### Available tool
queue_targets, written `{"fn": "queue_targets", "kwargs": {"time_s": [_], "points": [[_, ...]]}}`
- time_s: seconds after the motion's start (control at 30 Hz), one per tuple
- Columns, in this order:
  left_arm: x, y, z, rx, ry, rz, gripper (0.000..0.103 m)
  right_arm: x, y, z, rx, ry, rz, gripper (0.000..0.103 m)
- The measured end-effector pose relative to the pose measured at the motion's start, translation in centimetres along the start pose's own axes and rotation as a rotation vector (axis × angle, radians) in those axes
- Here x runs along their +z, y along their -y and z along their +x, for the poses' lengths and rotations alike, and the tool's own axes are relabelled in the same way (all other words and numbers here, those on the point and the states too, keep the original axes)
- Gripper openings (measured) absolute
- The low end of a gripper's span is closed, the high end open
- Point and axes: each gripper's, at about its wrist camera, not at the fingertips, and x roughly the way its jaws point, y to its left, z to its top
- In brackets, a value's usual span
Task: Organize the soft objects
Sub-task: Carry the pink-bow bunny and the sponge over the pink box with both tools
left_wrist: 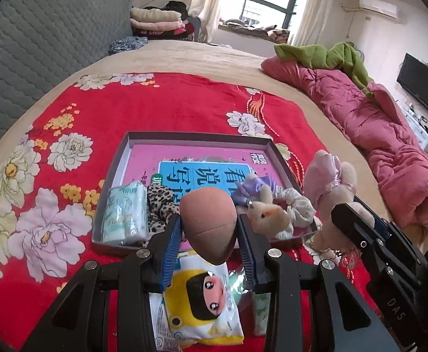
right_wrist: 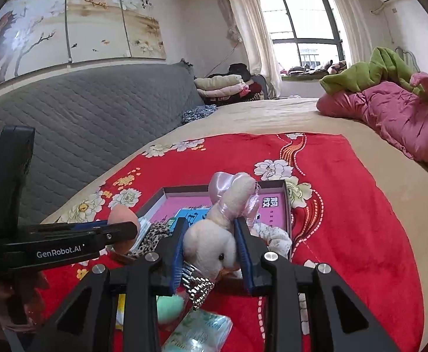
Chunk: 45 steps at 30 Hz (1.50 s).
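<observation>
We see two hand-held grippers raised over a red flowered blanket (left_wrist: 155,108) spread on a bed. The left gripper (left_wrist: 209,231) is clenched on a brown egg-shaped sponge (left_wrist: 209,223), its blue pads (left_wrist: 171,249) pressing the sponge from both sides, so that the sponge hangs clear of the blanket, above the near edge of a shallow grey tray (left_wrist: 117,164). The right gripper (right_wrist: 209,243) grasps a cream plush rabbit (right_wrist: 211,240) by the body; the rabbit's ears, wrapped in pink satin, point toward the far side, and a silvery chain (right_wrist: 198,287) hangs below it.

In the left wrist view we find the tray lined with a pink book cover (left_wrist: 184,158). Along its near side lie, from left to right, a pale green tissue pack (left_wrist: 124,214), a leopard-print scrunchie (left_wrist: 159,205), a second small plush rabbit (left_wrist: 268,214) with a purple bow, and a cream scrunchie (left_wrist: 297,208). The held rabbit appears at the right of this view, just beside the tray's right wall.

On the blanket near us, below the left gripper, lies a yellow and white packet with a cartoon face (left_wrist: 205,296). In the right wrist view a mint-green sponge (right_wrist: 170,308) and another green tissue pack (right_wrist: 202,331) lie below the right gripper. A pink quilt (left_wrist: 390,135) lies at far right.
</observation>
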Motion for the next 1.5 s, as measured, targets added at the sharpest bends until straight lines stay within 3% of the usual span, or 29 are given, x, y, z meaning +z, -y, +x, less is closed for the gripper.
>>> {"fn": "queue_targets", "kwargs": {"time_s": [0.5, 1.07, 1.5], "points": [[1.3, 0.0, 2.5, 0.026, -0.026, 0.019, 0.039, 0.6, 2.2, 0.8, -0.002, 0.028, 0.009, 0.032], [3.4, -0.4, 6.1, -0.012, -0.044, -0.033, 0.039, 1.1, 3.3, 1.6, -0.051, 0.034, -0.006, 0.032], [3.1, 0.0, 10.8, 0.001, -0.156, 0.008, 0.039, 0.4, 4.0, 3.5, -0.059, 0.002, -0.006, 0.032]]}}
